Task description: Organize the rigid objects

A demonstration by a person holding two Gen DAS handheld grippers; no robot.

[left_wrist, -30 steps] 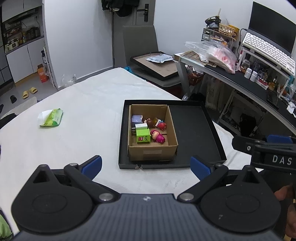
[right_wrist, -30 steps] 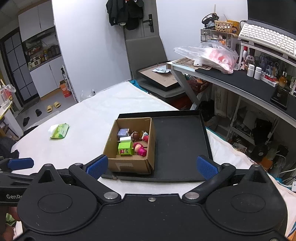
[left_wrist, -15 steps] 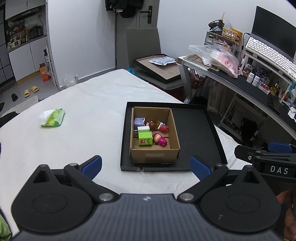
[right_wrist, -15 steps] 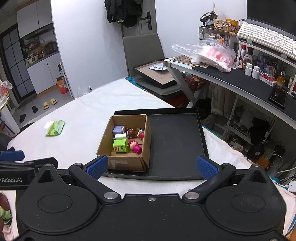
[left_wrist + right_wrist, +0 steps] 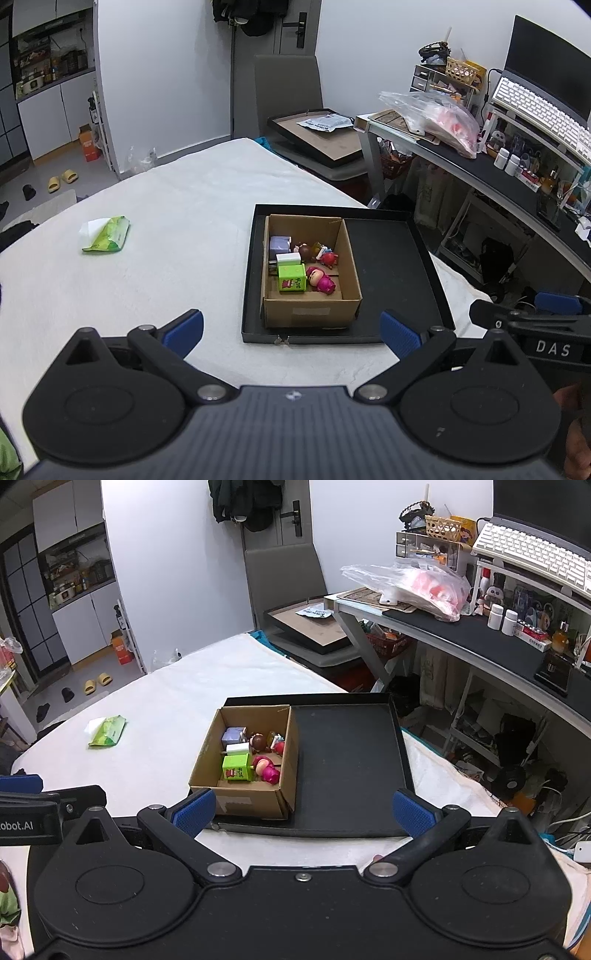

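A cardboard box (image 5: 312, 312) (image 5: 243, 802) stands in the left half of a black tray (image 5: 391, 266) (image 5: 351, 760) on the white table. Inside it lie a green cube (image 5: 291, 277) (image 5: 237, 767), a pink figure (image 5: 321, 280) (image 5: 266, 770), a purple box (image 5: 280, 243) (image 5: 233, 734), a white block (image 5: 288, 258) and small figurines (image 5: 325, 256). My left gripper (image 5: 291, 330) is open, hanging short of the tray's near edge with nothing between its fingers. My right gripper (image 5: 302, 812) is open too, above the tray's near rim and holding nothing.
A green wipes pack (image 5: 105, 234) (image 5: 107, 731) lies on the table to the left. A grey chair (image 5: 288, 88) with a framed board stands behind the table. A cluttered desk (image 5: 480, 162) runs along the right. The tray's right half is bare.
Both grippers have drawn back and risen slightly, so the tray and box look smaller and farther away. Both stay open. Nothing in the box has moved.
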